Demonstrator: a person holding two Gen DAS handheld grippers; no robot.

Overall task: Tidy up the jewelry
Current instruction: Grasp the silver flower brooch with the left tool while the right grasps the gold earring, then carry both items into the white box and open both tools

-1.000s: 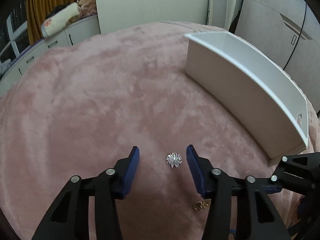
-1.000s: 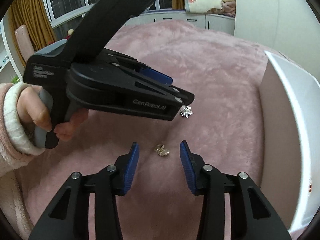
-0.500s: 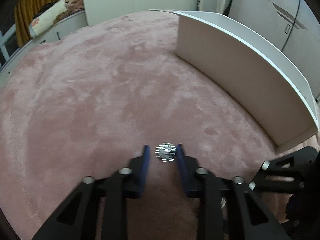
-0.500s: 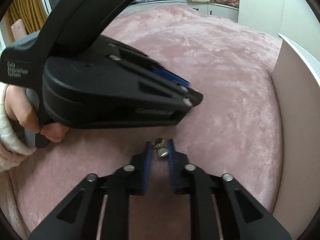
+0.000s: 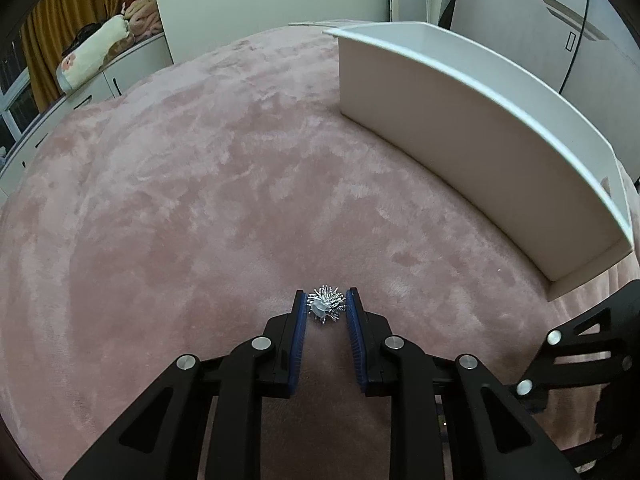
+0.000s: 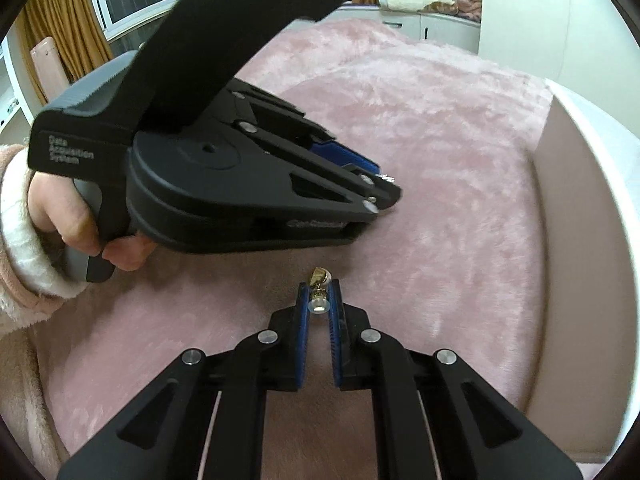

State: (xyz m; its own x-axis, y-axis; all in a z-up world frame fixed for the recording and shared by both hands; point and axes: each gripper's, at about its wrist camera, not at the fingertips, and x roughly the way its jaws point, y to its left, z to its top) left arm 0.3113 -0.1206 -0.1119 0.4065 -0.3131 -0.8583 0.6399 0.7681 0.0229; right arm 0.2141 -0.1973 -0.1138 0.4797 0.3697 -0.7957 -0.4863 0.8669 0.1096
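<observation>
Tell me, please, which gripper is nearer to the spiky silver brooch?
Left. The left gripper has the silver brooch pinched between its fingers. The right gripper sits off to the side, shut on a small gold earring instead.

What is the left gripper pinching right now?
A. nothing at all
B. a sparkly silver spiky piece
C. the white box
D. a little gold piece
B. The left gripper has its blue pads closed against the silver spiky piece on the pink blanket; the gold piece sits in the right gripper instead, and the white box stands apart.
</observation>
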